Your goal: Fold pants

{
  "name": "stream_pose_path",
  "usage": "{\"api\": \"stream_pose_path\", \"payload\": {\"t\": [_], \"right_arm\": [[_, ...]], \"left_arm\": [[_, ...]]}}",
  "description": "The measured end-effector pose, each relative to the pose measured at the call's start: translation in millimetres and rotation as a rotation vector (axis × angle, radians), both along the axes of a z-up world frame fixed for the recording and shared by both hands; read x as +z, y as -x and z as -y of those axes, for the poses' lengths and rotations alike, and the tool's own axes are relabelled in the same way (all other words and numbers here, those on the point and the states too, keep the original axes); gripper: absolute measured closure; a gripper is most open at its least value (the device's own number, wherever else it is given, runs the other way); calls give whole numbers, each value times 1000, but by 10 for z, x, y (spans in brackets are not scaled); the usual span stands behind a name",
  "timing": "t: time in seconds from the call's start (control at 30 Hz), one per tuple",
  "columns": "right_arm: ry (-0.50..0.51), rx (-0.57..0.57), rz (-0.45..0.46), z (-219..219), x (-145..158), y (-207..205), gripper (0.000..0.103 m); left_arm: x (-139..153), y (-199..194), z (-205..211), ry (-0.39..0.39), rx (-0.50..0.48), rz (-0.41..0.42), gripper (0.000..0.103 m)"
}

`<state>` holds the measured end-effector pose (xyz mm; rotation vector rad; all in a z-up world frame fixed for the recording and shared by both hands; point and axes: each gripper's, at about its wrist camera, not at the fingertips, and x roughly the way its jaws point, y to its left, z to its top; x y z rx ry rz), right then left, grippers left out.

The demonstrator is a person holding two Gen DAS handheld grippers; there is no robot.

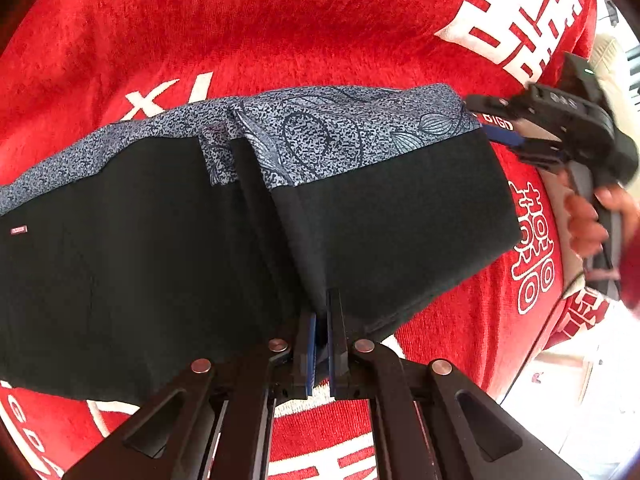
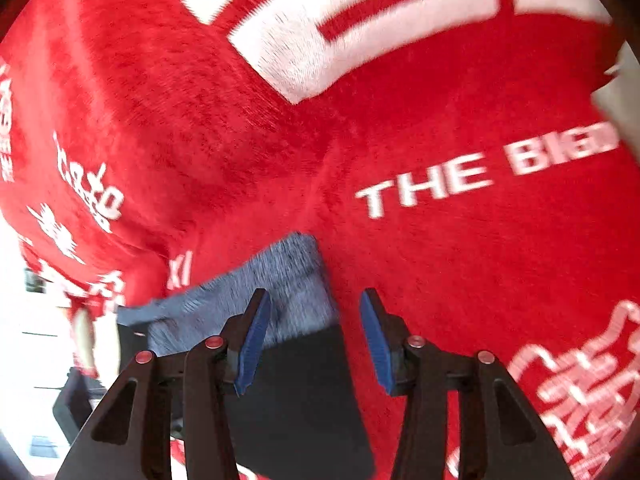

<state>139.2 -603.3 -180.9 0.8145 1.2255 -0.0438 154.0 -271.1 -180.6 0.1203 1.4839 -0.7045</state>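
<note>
Black pants (image 1: 392, 216) with a blue-grey patterned band (image 1: 332, 128) lie spread on a red blanket (image 1: 280, 32). My left gripper (image 1: 322, 320) is shut on the near edge of the black cloth, at a ridge where the fabric folds. My right gripper (image 1: 500, 128), held by a hand (image 1: 588, 220), hovers at the pants' right corner beside the patterned band. In the right wrist view the right gripper (image 2: 316, 340) stands open over that corner of the pants (image 2: 296, 380), with the patterned band (image 2: 292, 280) just ahead and its blue pads (image 2: 252, 340) clear of the cloth.
The red blanket (image 2: 400, 140) with white lettering covers the whole surface under the pants. Its right edge drops off to a pale floor (image 1: 572, 400). A dark cable (image 1: 532, 344) trails down from the right gripper.
</note>
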Motion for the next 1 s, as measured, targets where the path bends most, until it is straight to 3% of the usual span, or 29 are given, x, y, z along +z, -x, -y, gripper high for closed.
{"api": "stream_pose_path", "payload": {"t": [0.07, 0.13, 0.2, 0.27, 0.4, 0.47, 0.5, 0.53, 0.63, 0.67, 0.7, 0.8, 0.9, 1.0], "right_arm": [[-156, 4, -18, 9, -233, -105, 52], [-188, -36, -61, 47, -360, -121, 68], [-202, -62, -43, 77, -325, -53, 74], [-142, -41, -47, 41, -286, 1, 74], [-50, -66, -82, -61, -241, -9, 57], [9, -74, -69, -162, -87, 23, 56], [50, -69, -64, -222, 1, 61, 56], [93, -65, -59, -283, 104, 128, 56], [175, -47, -61, -429, 315, 359, 57], [189, -45, -66, -477, 358, 449, 61], [195, -46, -70, -483, 382, 518, 74], [175, -62, -93, -564, 402, 703, 78], [148, -93, -87, -562, 410, 816, 79], [130, -103, -85, -559, 404, 849, 79]], "left_arm": [[-8, 0, 6, -2, 1, -1, 98], [-2, -24, 21, -9, 5, -10, 98], [5, -42, 42, -17, 0, -13, 98], [-16, -31, 50, -18, -8, -4, 97], [94, -17, 49, -36, 9, 27, 97], [202, -30, 26, -52, 18, 57, 83], [291, -45, 2, -83, 30, 95, 54], [364, -57, -18, -91, 43, 125, 34], [593, -108, -9, -56, 46, 183, 34], [636, -128, 24, -54, 41, 193, 34], [675, -144, 81, -42, 30, 200, 34], [706, -136, 367, -6, -26, 225, 34], [563, -149, 647, 4, -57, 231, 34], [255, -217, 713, -82, -31, 205, 34]]}}
